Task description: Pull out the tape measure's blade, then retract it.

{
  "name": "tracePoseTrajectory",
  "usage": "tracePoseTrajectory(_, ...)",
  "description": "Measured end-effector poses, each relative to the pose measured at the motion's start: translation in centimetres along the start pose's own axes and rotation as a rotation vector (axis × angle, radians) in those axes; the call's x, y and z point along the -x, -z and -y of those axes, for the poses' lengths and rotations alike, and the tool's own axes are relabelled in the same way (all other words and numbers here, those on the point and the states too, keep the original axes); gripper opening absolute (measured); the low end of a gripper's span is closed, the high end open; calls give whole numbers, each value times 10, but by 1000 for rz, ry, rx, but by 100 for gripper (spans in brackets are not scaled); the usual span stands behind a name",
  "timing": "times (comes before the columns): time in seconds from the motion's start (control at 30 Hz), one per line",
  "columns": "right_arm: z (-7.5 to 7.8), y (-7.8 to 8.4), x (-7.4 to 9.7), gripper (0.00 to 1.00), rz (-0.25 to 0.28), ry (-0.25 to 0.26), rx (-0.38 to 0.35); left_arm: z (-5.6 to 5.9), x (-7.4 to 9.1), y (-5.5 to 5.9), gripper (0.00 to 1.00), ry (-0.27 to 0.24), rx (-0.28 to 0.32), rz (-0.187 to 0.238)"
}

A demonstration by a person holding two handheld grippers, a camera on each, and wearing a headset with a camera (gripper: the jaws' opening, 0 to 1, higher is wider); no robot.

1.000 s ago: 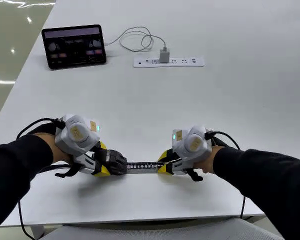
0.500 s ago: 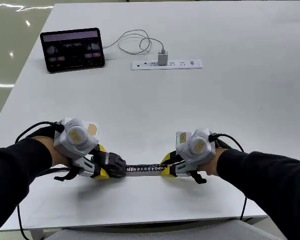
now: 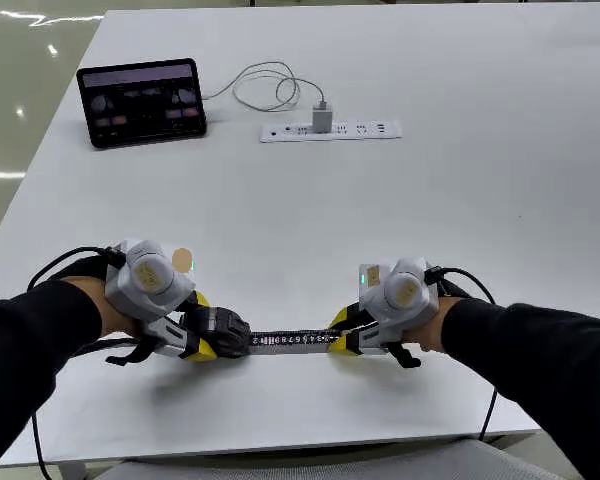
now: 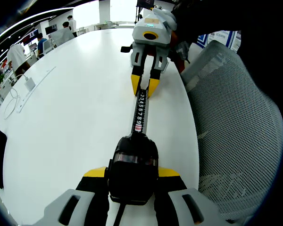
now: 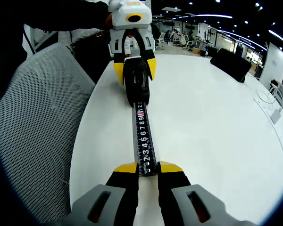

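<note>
Near the front edge of the counter point(image 3: 400, 210), the left gripper point(image 3: 206, 336) is clamped on the black tape measure case point(image 3: 226, 331). Right of the case, the blade point(image 3: 290, 339) lies drawn out flat to the right gripper point(image 3: 340, 337), which pinches its tip. Far beyond the case sit a tablet point(image 3: 142, 101) and a power strip point(image 3: 331, 130).

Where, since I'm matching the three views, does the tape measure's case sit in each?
Head view: case low and left of centre, clamped in the left gripper.
Left gripper view: case at bottom centre, between that view's own jaws.
Right gripper view: case at top centre, held by the other gripper.
Shared landmark: the blade, running from the case to the right gripper.
</note>
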State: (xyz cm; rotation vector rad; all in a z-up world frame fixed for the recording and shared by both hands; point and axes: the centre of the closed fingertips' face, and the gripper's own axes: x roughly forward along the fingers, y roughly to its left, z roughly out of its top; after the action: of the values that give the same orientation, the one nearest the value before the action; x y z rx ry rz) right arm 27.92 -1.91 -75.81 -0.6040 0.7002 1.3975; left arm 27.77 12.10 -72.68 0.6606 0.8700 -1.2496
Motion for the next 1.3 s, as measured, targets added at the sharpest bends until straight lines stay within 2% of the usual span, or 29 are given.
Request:
tracePoseTrajectory(0.87, 0, 8, 8, 10, -10, 1, 0, 3, 1, -1, 33, -4, 2, 0)
tracePoseTrajectory(1.3, 4, 18, 17, 10, -20, 6, -6, 3, 1, -1, 33, -6, 7, 0)
